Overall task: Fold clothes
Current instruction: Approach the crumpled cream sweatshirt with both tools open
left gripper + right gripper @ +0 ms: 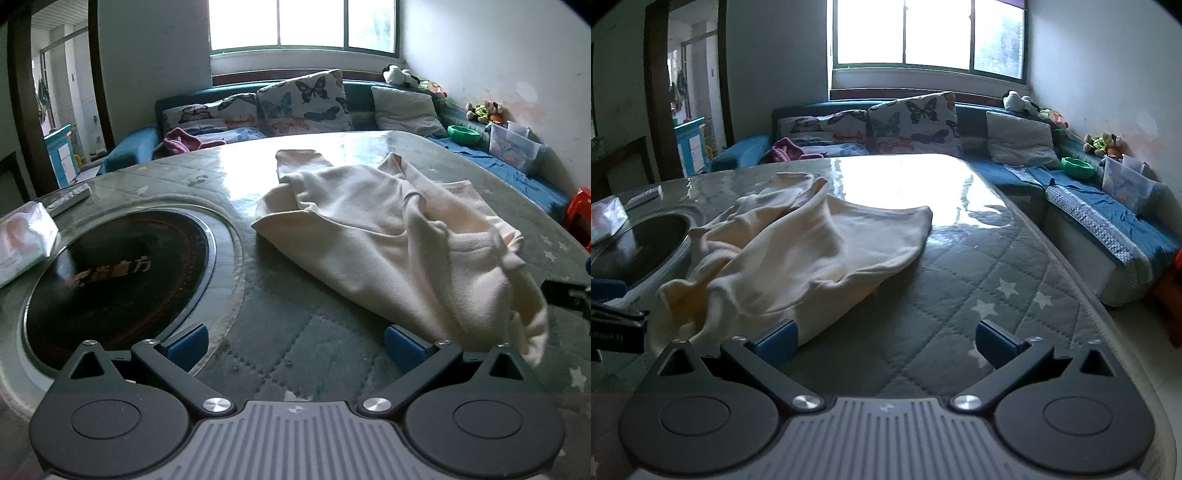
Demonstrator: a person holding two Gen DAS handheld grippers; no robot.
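A cream garment (399,236) lies crumpled on the quilted grey table cover (295,332); it also shows in the right wrist view (798,251). My left gripper (295,345) is open and empty, just in front of the garment's near left edge, its right fingertip (404,347) close to the cloth. My right gripper (884,343) is open and empty at the garment's near right edge, its left fingertip (775,343) next to the cloth. The right gripper's body shows at the right edge of the left wrist view (569,295).
A round black cooktop (118,280) is set into the table at the left. A tissue pack (22,240) and a remote (68,199) lie beside it. A blue sofa (1108,206) with butterfly cushions (303,101) wraps the far and right sides. A red stool (580,218) stands at the right.
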